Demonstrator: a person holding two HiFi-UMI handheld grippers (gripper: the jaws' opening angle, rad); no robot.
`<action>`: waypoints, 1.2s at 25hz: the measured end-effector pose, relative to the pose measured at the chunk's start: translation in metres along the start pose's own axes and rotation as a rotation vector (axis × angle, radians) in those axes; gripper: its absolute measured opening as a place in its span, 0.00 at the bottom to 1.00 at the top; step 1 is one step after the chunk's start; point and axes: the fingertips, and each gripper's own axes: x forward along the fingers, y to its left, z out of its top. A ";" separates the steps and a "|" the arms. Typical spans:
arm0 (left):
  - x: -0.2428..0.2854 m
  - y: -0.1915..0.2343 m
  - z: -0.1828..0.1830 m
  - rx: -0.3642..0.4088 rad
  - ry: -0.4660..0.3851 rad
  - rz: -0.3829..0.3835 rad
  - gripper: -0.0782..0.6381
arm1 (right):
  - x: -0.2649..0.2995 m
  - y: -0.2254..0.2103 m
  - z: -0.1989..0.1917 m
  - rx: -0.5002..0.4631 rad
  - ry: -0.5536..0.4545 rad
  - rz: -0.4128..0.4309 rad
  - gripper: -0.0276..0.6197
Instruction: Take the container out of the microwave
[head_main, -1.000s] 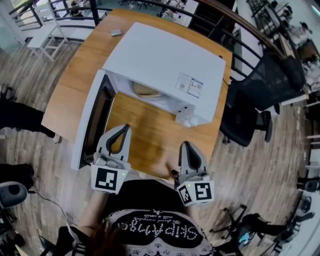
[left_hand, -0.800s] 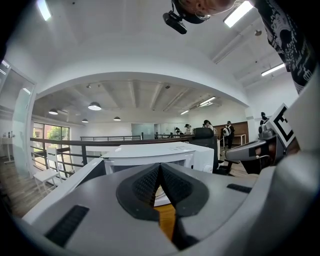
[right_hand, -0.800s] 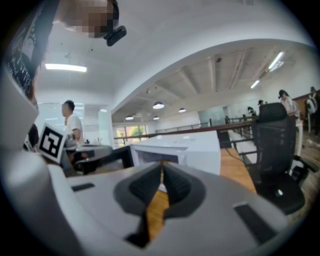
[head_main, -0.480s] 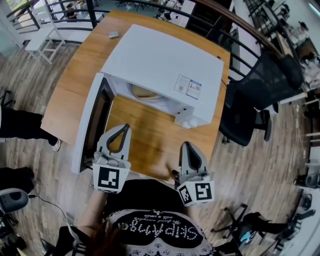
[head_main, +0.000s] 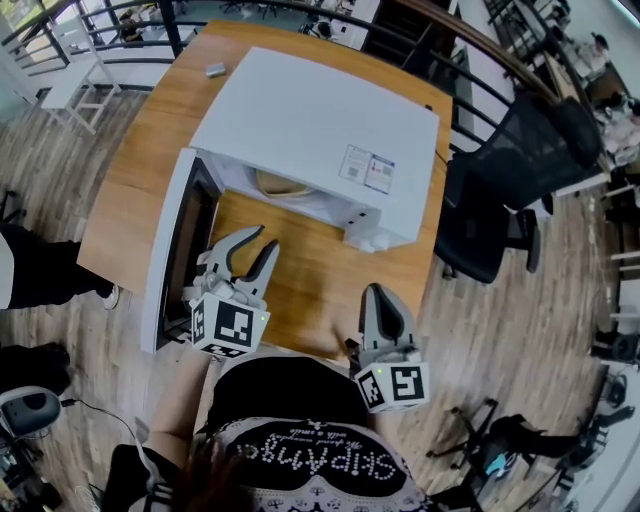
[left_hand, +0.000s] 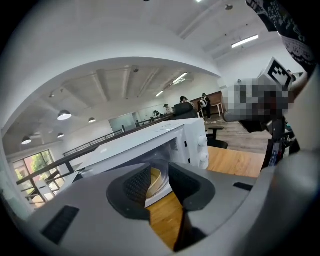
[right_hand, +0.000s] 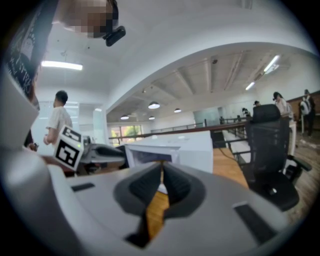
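Observation:
A white microwave (head_main: 320, 125) stands on the wooden table (head_main: 300, 280) with its door (head_main: 172, 255) swung open to the left. Inside the cavity sits a beige container (head_main: 285, 185), also visible between the left jaws (left_hand: 154, 181). My left gripper (head_main: 262, 240) hovers over the table in front of the opening, a little short of the cavity. Its jaws are opening and nothing is between them. My right gripper (head_main: 378, 293) stays near the table's front edge, shut and empty. In the right gripper view the microwave (right_hand: 175, 147) lies ahead of the shut jaws.
A black office chair (head_main: 500, 200) stands right of the table. A small grey object (head_main: 215, 70) lies at the table's far left corner. A railing (head_main: 130, 25) runs behind, with a white bench (head_main: 75, 85) and a person's leg (head_main: 35, 270) on the floor at left.
The left gripper has rolled, shifted right and forward toward the microwave opening, and its jaws have gone from shut to open. The right gripper has not moved.

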 end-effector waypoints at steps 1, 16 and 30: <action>0.006 0.001 0.001 0.023 0.002 -0.003 0.31 | -0.001 -0.001 0.000 0.001 0.000 -0.005 0.10; 0.091 0.000 -0.031 0.243 0.143 -0.083 0.33 | -0.020 -0.027 -0.005 0.030 0.008 -0.087 0.10; 0.154 0.000 -0.094 0.347 0.354 -0.219 0.33 | -0.028 -0.053 -0.013 0.051 0.035 -0.155 0.10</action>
